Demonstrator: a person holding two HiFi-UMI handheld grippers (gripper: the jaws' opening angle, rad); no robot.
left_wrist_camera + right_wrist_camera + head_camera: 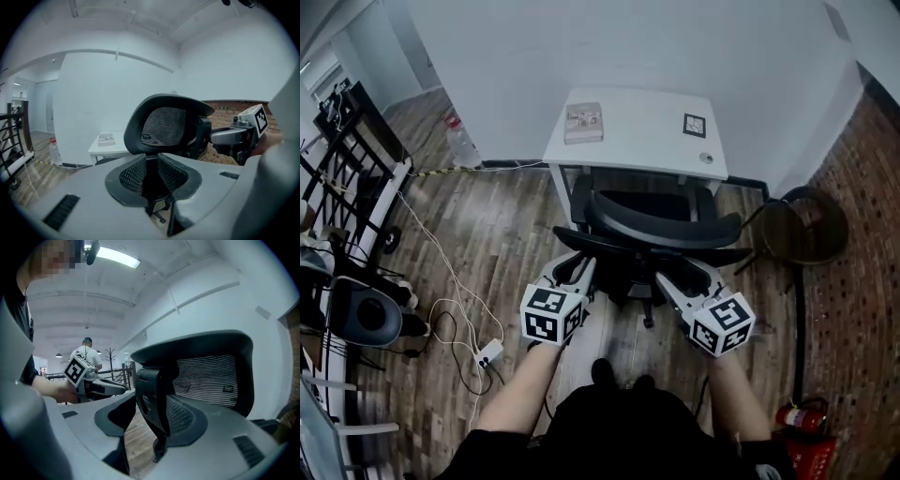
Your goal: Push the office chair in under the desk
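Two grippers are held at the back of the office chair (661, 230), which is set at the white desk's (642, 131) front edge, seat partly beneath it. The left gripper (151, 178) is closed partway on the backrest's rim; the right gripper (149, 420) is spread wide around a black chair bracket, ungripped.

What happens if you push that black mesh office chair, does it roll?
The black mesh office chair probably rolls easily: its wheeled base stands on smooth wooden floor. Pushed high on the backrest, it might tilt or swivel rather than go straight.
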